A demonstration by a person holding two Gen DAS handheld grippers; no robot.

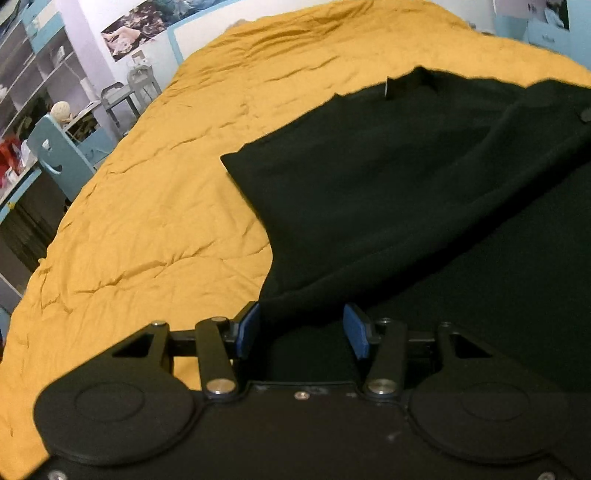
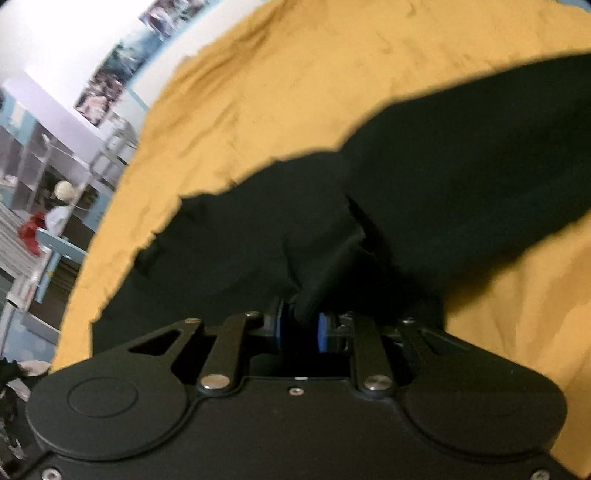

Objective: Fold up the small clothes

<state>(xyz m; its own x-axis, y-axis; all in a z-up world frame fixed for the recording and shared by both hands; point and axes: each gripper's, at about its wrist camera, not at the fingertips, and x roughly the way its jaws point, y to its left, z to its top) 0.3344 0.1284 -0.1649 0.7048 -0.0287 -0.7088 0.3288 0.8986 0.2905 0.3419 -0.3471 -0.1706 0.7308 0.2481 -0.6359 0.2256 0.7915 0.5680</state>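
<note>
A black garment (image 1: 369, 184) lies partly spread on a mustard-yellow bedspread (image 1: 166, 203), with one layer folded over and a neckline at its far edge. In the left wrist view my left gripper (image 1: 303, 330) stands open at the garment's near edge. Black cloth runs through the wide gap between its blue pads (image 1: 249, 330), and they do not press on it. In the right wrist view my right gripper (image 2: 301, 326) is shut on a bunched fold of the same black garment (image 2: 443, 184). That fold rises from between its blue pads (image 2: 323, 330) above the bedspread (image 2: 258, 92).
The bed's left edge drops toward a light-blue chair (image 1: 59, 155) and a cluttered desk beside it. White shelves (image 1: 33, 74) and posters (image 1: 129, 33) line the wall behind. Bare yellow bedspread stretches left of and beyond the garment.
</note>
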